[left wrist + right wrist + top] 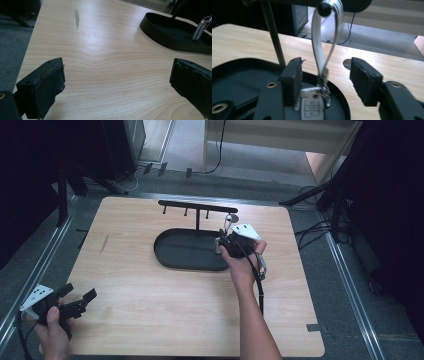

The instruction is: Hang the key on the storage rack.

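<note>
My two grippers are black, each topped by a grey three-cornered plate dotted with small holes. The left gripper [75, 304] and right gripper [226, 236] have worn, frayed foam pads [364, 77], brass-ringed screw holes and a black trailing cable [258, 282]. My forearms are bare, no sleeves.

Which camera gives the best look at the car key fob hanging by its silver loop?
The right gripper view: the silver loop hangs from a black peg, car key fob below. The high view shows a tiny glint; the left gripper view catches a silver sliver.
</note>
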### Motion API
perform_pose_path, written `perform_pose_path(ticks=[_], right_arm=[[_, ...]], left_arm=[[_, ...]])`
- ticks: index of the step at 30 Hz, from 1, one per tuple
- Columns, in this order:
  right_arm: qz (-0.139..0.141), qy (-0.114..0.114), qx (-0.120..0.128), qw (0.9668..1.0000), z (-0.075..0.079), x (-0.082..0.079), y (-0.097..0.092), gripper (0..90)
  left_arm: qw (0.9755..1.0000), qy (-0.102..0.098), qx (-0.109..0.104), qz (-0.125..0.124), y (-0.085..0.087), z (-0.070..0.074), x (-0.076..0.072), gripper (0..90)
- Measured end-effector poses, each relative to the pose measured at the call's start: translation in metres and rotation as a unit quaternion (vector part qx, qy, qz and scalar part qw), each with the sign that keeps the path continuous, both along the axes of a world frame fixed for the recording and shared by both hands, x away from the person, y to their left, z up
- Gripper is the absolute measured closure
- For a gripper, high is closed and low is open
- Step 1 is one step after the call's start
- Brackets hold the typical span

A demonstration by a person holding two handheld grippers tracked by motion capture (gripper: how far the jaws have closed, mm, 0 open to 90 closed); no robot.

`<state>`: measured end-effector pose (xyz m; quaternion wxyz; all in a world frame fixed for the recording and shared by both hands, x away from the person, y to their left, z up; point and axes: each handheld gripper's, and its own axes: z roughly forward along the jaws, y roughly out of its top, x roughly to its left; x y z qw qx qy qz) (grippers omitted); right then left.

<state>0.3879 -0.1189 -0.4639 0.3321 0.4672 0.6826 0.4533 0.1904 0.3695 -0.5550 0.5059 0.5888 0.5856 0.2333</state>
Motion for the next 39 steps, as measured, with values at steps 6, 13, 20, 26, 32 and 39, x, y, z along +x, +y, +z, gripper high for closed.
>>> perform_pose_path(ticks=[6,13,20,26,32,39], right_arm=[[0.002,0.007,0.022,0.9997,-0.003,-0.008,-0.021,34.9],[-0.001,0.003,0.052,0.9986,-0.002,-0.023,-0.051,28.9],[-0.023,0.014,0.061,0.9978,-0.007,-0.046,-0.082,13.4],[-0.022,0.008,0.047,0.9986,-0.011,-0.069,-0.108,10.2],[-0.035,0.007,0.054,0.9979,-0.019,-0.086,-0.134,9.5],[-0.049,0.008,0.061,0.9969,-0.032,-0.109,-0.162,9.5]], left_arm=[[1.0,0.001,-0.003,-0.001,0.0,0.0,0.0,0.1],[1.0,-0.001,-0.006,-0.001,0.001,0.0,-0.001,0.1],[1.0,0.001,0.004,-0.002,-0.001,0.0,0.0,0.1],[1.0,0.0,0.004,0.0,-0.001,0.0,0.0,0.1],[1.0,0.002,0.007,0.0,-0.002,0.0,0.0,0.1],[1.0,0.001,0.006,0.001,-0.002,0.0,-0.001,0.0]])
